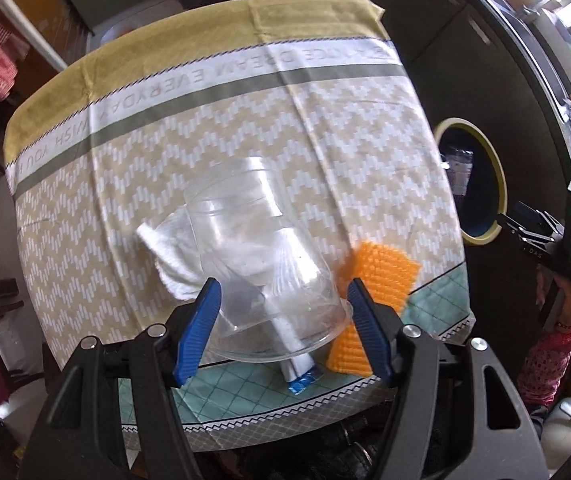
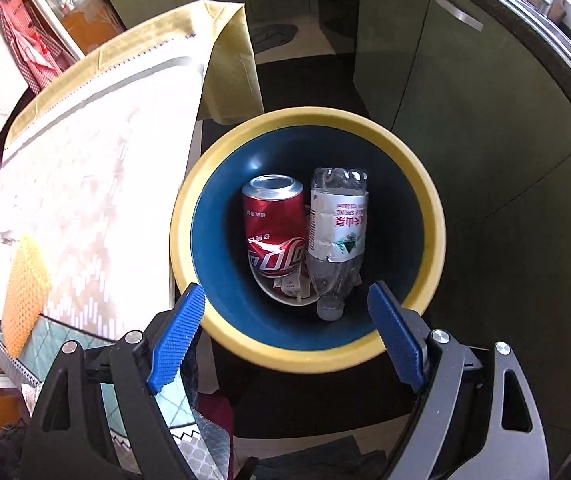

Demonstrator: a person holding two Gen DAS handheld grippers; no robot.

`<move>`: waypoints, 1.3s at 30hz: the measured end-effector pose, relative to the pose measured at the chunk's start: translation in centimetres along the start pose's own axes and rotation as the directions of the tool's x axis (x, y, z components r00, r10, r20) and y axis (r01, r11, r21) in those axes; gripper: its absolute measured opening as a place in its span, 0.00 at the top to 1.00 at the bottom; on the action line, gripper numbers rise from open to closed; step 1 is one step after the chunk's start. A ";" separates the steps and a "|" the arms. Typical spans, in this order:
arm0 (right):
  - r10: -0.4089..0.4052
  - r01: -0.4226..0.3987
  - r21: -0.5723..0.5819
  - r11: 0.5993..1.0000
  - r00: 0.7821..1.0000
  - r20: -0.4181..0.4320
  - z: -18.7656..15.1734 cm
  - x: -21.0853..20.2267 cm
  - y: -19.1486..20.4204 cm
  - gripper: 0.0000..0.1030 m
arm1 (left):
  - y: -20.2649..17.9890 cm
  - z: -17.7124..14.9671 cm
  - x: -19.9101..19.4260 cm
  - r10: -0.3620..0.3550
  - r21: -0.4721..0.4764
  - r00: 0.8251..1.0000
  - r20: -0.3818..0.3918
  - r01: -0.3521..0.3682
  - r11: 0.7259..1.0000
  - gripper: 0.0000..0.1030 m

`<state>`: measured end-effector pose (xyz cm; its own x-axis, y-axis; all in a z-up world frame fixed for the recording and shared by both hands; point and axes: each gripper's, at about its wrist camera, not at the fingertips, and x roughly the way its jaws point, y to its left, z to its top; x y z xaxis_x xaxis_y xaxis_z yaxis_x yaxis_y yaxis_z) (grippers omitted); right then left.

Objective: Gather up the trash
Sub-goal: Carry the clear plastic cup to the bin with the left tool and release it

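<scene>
A clear plastic cup [image 1: 261,264] lies on its side on the patterned tablecloth [image 1: 213,128], its wide rim towards me. A crumpled white tissue [image 1: 169,256] and a white-and-blue wrapper [image 1: 299,372] lie under and beside it. My left gripper [image 1: 285,328] is open, with its blue pads either side of the cup's rim. My right gripper [image 2: 285,336] is open and empty above the yellow-rimmed blue bin [image 2: 433,216]. In the bin lie a dented red cola can [image 2: 275,232], a clear water bottle [image 2: 337,236] and a white wrapper [image 2: 289,290].
An orange textured sponge [image 1: 369,276] lies on the table right of the cup and also shows in the right wrist view [image 2: 25,284]. The bin [image 1: 497,184] stands on the floor right of the table. Green cabinets [image 2: 425,60] stand behind it.
</scene>
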<state>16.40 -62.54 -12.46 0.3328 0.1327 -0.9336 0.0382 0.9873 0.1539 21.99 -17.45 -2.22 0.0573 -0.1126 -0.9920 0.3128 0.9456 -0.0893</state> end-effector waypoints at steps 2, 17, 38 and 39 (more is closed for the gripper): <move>-0.004 0.004 0.012 1.000 1.000 0.021 -1.0 -1.0 -0.5 0.20 | -3.3 0.8 0.2 -0.017 0.067 1.000 0.008 0.016 0.998 0.39; -0.058 0.051 0.139 0.989 0.997 0.046 -9.4 -6.1 -5.8 0.20 | -28.9 8.8 12.1 -0.131 0.407 0.983 -0.126 0.171 0.897 0.38; 0.169 -0.163 -0.205 0.965 0.985 0.014 -9.3 -6.6 8.7 0.20 | -8.3 0.8 -0.9 -0.123 0.215 0.991 0.061 0.107 0.971 0.20; 0.196 -0.192 -0.243 0.951 0.980 -0.008 -9.4 -6.4 10.4 0.20 | -6.8 -0.3 -1.4 -0.115 0.198 0.991 0.066 0.100 0.975 0.20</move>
<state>5.77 -52.27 -7.94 0.3261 0.3247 -0.8878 -0.2564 0.9343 0.2476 19.50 -23.59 -0.28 0.0831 -0.2408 -0.9670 0.4985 0.8503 -0.1689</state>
